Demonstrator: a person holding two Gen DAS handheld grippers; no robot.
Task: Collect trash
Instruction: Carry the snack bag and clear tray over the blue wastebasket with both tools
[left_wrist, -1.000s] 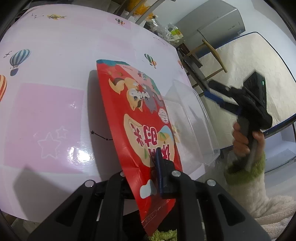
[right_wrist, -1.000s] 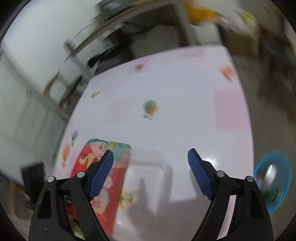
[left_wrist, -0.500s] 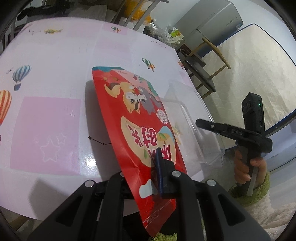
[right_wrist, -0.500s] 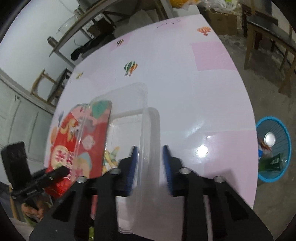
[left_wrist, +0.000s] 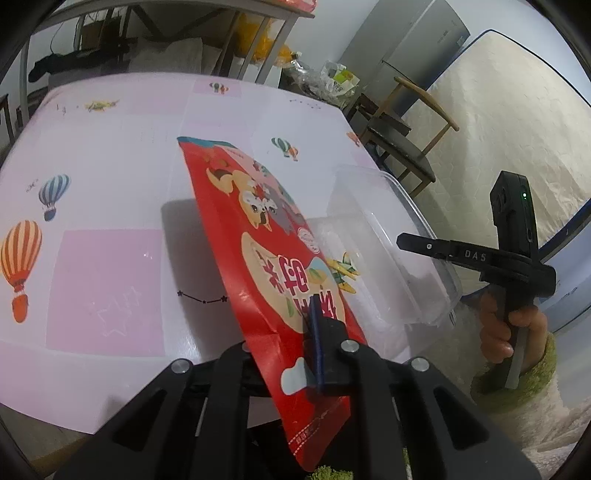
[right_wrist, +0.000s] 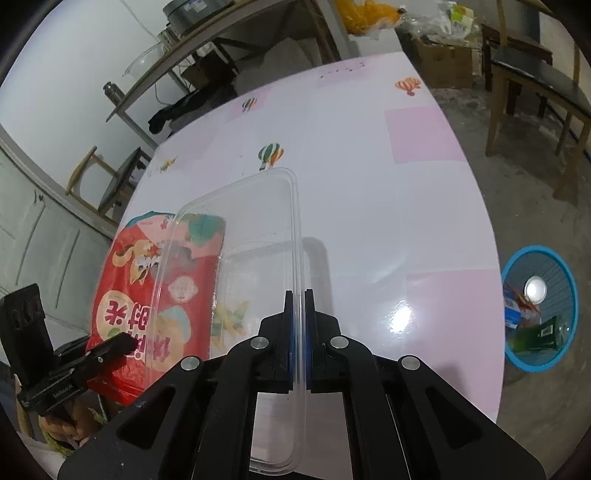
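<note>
While my left gripper (left_wrist: 314, 332) is clamped on the lower part of the red snack bag (left_wrist: 258, 236), I see the bag standing tilted over the worktop (left_wrist: 110, 155), its printed face turned toward the clear plastic tray (right_wrist: 258, 229) just beside it. My right gripper (right_wrist: 298, 325) has its blue pads pressed together on the tray's thin rim, so that side wall runs straight up between the jaws. From the right wrist view the bag shows through the tray's far wall. Down on the floor, off the worktop's right edge, sits a blue mesh bin (right_wrist: 569, 295) with a can and wrappers inside it.
</note>
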